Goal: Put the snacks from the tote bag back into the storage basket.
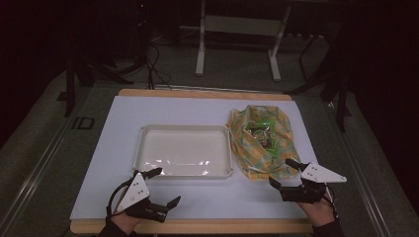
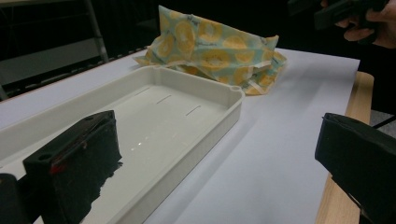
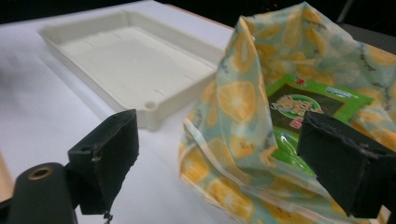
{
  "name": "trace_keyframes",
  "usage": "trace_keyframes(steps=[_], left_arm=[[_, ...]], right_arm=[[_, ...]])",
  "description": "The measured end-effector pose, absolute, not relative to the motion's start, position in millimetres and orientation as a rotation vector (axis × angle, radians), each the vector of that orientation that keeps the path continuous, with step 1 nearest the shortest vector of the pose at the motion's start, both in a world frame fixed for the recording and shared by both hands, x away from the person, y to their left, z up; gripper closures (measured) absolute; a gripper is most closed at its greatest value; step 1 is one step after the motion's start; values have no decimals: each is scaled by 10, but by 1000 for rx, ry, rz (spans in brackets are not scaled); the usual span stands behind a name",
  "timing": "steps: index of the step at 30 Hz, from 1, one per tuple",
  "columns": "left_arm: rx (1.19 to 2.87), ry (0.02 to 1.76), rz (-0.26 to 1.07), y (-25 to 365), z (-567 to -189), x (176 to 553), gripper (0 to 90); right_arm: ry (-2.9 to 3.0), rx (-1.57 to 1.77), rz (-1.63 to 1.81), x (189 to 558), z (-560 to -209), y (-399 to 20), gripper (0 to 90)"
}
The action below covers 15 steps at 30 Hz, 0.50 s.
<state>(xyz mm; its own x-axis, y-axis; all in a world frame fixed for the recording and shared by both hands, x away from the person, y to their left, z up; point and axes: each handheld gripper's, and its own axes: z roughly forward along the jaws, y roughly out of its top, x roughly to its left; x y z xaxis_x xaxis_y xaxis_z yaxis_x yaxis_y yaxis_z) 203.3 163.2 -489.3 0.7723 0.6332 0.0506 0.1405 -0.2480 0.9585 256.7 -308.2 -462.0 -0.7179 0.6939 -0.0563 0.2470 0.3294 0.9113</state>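
Tray [image 1: 148, 148]: white, nothing in it yet.
Lemon-print bag [image 1: 284, 136]: green snack packet [image 1: 262, 132] probably inside, unmoved.
Right gripper [image 1: 284, 173]: jaws spread at bag's edge.
Left gripper [image 1: 165, 187]: jaws apart, idle.

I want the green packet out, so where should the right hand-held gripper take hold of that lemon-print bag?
Probably the raised front fold of the lemon-print bag, approached from the near, tray-facing side: it stands up thin between the open jaws of the right hand-held gripper.

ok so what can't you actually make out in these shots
- Green packet inside the lemon-print bag: its print is too small in the high view, and partly covered by the bag's folds and a jaw in the right gripper view.
- Bag's far side: hidden by its own bulk in the left gripper view.
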Motion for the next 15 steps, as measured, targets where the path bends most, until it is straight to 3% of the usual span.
trace_keyframes(steps=[15], left_arm=[[1790,604,517,1622,-4892,2039,4]], right_arm=[[2089,834,1435,2620,-4323,-3166,123]])
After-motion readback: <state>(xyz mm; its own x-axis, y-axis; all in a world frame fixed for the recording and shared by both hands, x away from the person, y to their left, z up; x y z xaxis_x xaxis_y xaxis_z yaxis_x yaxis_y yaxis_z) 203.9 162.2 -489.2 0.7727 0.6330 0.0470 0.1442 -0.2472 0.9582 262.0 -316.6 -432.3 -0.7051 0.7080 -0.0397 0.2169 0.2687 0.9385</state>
